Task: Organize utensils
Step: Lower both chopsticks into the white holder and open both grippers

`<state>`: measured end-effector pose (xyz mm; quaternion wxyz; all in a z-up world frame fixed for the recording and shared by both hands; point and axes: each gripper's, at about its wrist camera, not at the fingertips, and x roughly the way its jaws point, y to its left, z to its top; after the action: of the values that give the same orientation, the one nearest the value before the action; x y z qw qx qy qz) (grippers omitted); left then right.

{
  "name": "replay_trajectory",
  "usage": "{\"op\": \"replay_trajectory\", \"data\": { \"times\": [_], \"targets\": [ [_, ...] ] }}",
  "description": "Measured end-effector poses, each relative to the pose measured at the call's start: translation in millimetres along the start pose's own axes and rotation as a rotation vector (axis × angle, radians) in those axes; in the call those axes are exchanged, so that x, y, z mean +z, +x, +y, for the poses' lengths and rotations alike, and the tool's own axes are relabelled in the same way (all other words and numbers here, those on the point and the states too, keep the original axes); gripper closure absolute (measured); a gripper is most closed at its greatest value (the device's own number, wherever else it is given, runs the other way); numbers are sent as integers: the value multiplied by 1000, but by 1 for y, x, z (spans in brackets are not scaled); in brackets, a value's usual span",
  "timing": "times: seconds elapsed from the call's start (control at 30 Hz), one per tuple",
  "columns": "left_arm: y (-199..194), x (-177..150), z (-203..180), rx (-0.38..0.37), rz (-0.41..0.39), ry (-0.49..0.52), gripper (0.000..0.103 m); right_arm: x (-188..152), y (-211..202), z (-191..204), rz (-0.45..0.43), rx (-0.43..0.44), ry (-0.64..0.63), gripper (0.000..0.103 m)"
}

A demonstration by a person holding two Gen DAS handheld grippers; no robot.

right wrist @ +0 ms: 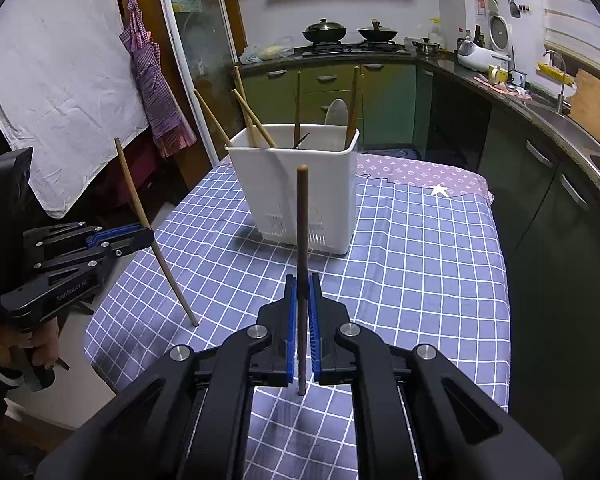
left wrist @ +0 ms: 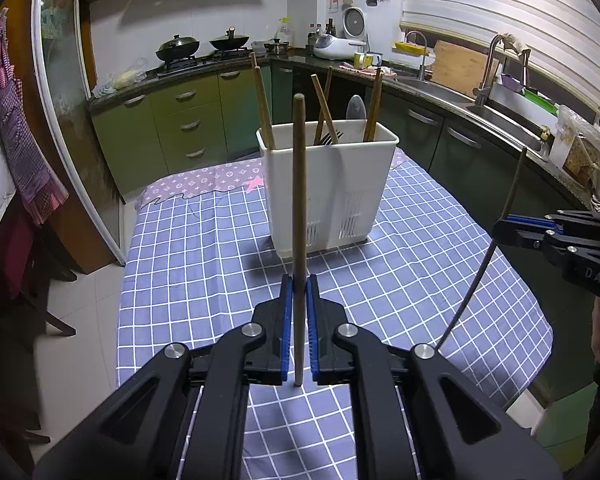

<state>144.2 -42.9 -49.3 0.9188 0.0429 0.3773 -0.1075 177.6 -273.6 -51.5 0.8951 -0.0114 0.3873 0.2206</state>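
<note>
A white utensil caddy [left wrist: 328,184] stands on the checked tablecloth and holds several wooden chopsticks, a fork and a spoon; it also shows in the right wrist view [right wrist: 296,188]. My left gripper [left wrist: 299,284] is shut on a wooden chopstick [left wrist: 299,200], held upright in front of the caddy. My right gripper [right wrist: 302,284] is shut on another chopstick [right wrist: 302,232], also upright and short of the caddy. The left gripper [right wrist: 140,236] with its chopstick [right wrist: 152,236] shows at the left of the right wrist view. The right gripper [left wrist: 504,226] shows at the right edge of the left wrist view.
The table [left wrist: 204,264] has a blue checked cloth, with a purple patterned cloth [left wrist: 204,178] at the far end. Kitchen counters with a stove [left wrist: 204,56] and sink [left wrist: 496,116] curve behind and to the right. An apron [right wrist: 156,84] hangs by the door at left.
</note>
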Motion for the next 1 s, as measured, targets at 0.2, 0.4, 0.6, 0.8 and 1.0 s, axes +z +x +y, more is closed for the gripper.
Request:
{"op": "replay_trajectory", "data": {
  "times": [0.2, 0.4, 0.6, 0.8, 1.0],
  "targets": [
    [-5, 12, 2, -7, -11, 1, 96, 14, -6, 3, -25, 6, -6, 96],
    [-20, 42, 0, -14, -65, 12, 96, 46, -24, 8, -93, 3, -29, 96],
    [-42, 87, -4, -28, -171, 11, 96, 85, -49, 12, -188, 4, -41, 96],
    [-56, 130, -7, -34, -301, 5, 96, 124, -73, 6, -284, 17, -18, 96],
    [-52, 157, -7, 12, -416, -7, 96, 146, -82, -7, -341, 11, 20, 96]
  ]
}}
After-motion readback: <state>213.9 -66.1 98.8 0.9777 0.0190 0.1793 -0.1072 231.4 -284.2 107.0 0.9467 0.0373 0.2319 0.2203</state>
